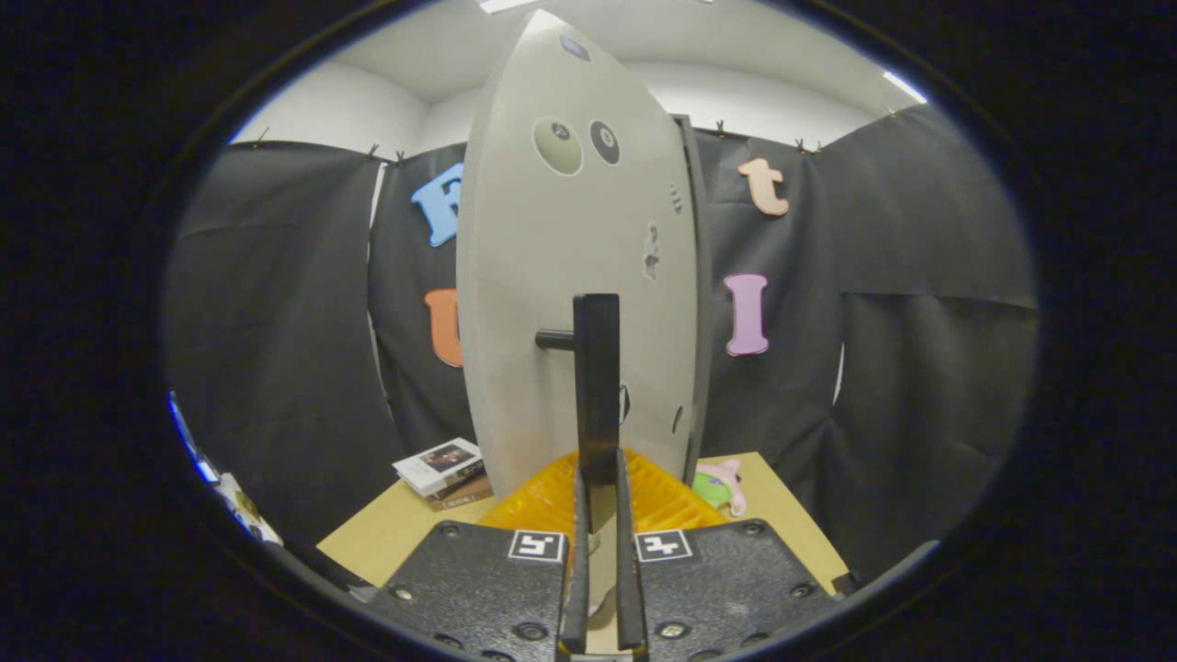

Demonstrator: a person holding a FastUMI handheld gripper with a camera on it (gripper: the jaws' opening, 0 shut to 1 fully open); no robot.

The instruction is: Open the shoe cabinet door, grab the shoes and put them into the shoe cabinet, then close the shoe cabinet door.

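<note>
A: Where is the shoe cabinet door (552,303) placed relative to the gripper (599,552)?

B: It is seen straight ahead, almost edge-on and swung out, so that its pale face is presented to the left of the fingers. Its black bar handle (596,386) is stood upright directly above and just beyond the fingertips, held off the door by a short black peg on the left.

A: And how are the jaws set?

B: They are drawn nearly together, with only a narrow slot left between the two fingers (577,552). The lower end of the handle appears to be taken into that slot, but whether both fingers are pressed on it cannot be told, since the contact is hidden by the fingers themselves.

A: Which axis is decisive for the coming move?

B: The handle's long axis is vertical and is lined up with the gap between the fingers. The door is judged to be partly open, so a sideways swing about its hinge would be called for rather than a straight pull.

A: Is anything else noted?

B: An orange ribbed mat (552,501) is seen under the fingers on the wooden table (386,542), with stacked books (441,469) to the left and a soft toy (719,485) to the right. No shoes can be made out.
</note>
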